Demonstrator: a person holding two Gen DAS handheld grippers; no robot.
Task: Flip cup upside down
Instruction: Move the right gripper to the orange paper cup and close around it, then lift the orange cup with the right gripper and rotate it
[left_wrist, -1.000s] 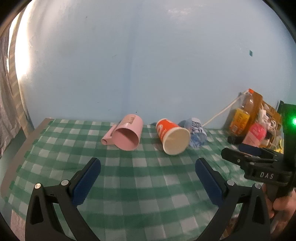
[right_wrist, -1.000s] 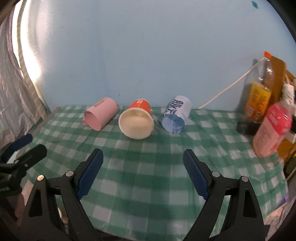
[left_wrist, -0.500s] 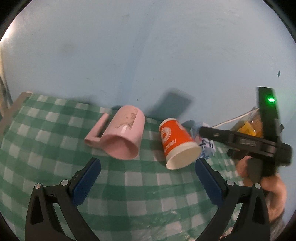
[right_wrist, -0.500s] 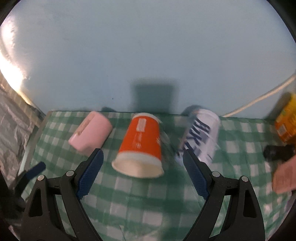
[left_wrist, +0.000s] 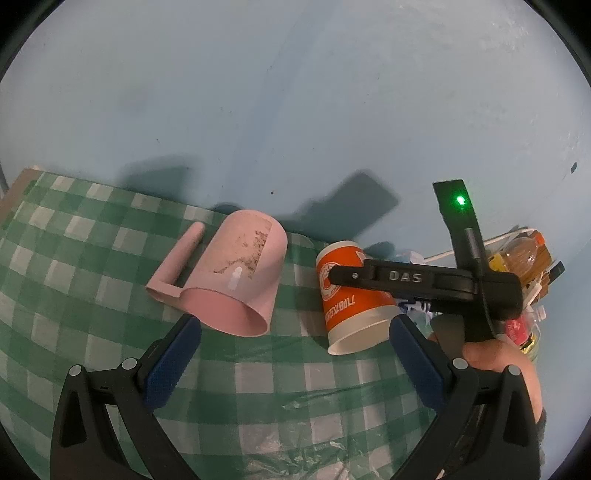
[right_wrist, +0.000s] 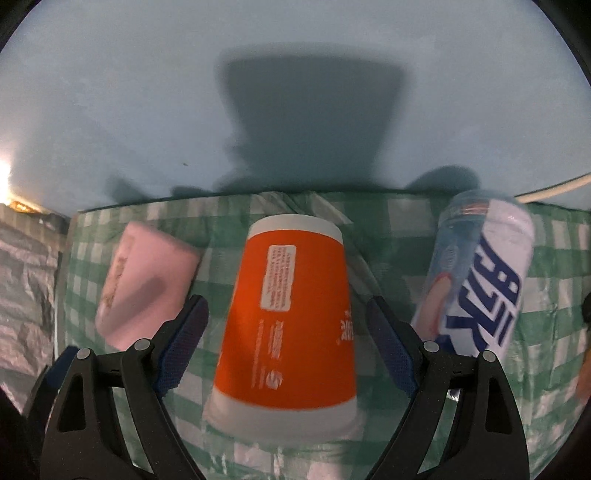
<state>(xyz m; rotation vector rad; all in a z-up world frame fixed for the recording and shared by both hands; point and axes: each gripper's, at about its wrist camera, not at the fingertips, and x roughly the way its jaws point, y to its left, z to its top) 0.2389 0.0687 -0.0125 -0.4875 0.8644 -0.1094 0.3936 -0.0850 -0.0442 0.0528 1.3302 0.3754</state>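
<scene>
Three cups lie on their sides on a green checked tablecloth (left_wrist: 280, 373) by a blue wall. An orange paper cup (right_wrist: 291, 317) lies in the middle, its mouth toward me. My right gripper (right_wrist: 286, 332) is open with one finger on each side of it, not touching. A pink mug (left_wrist: 236, 284) with a handle lies to its left, a blue and white cup (right_wrist: 480, 273) to its right. My left gripper (left_wrist: 291, 350) is open and empty, just in front of the pink mug and the orange cup (left_wrist: 351, 299). The right gripper's black body (left_wrist: 424, 280) hangs over the orange cup.
Bottles and packets (left_wrist: 524, 258) stand at the table's right end, with a white cable (right_wrist: 554, 184) along the wall. A grey curtain (right_wrist: 26, 295) hangs past the table's left edge. The wall is close behind the cups.
Both grippers have moved forward toward the cups. My right gripper has come down so its open fingers now flank the orange cup. My left gripper has closed in on the pink mug.
</scene>
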